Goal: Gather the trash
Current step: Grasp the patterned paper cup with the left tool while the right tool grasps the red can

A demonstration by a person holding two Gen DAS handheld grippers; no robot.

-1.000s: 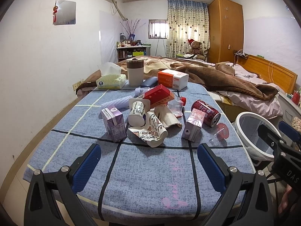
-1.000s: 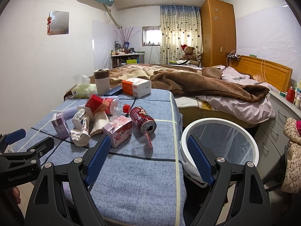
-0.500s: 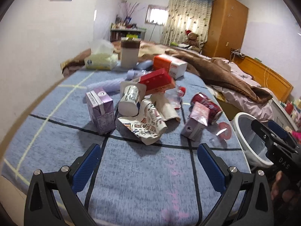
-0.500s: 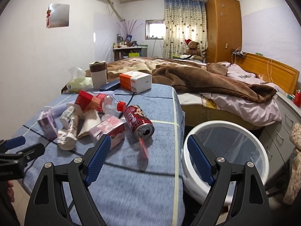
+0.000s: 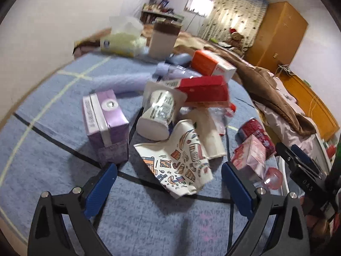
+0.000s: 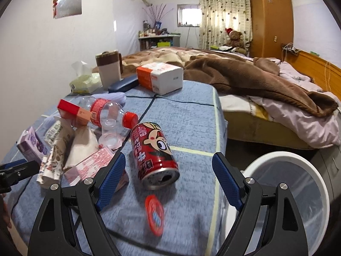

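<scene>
Red can (image 6: 155, 152) lies on its side near the blue cloth's (image 6: 191, 115) right edge, long axis toward camera, open end nearest. Bare cloth around it; white bin (image 6: 283, 188) just right. Right gripper (image 6: 168, 171), jaws wide, empty, now closer. Left gripper (image 5: 169, 182), wide, empty, nearer the crushed cup (image 5: 179, 160).

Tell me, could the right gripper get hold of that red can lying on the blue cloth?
Probably yes. The right gripper is open, and the red can lies on its side between the fingers with nothing on top of it.
</scene>
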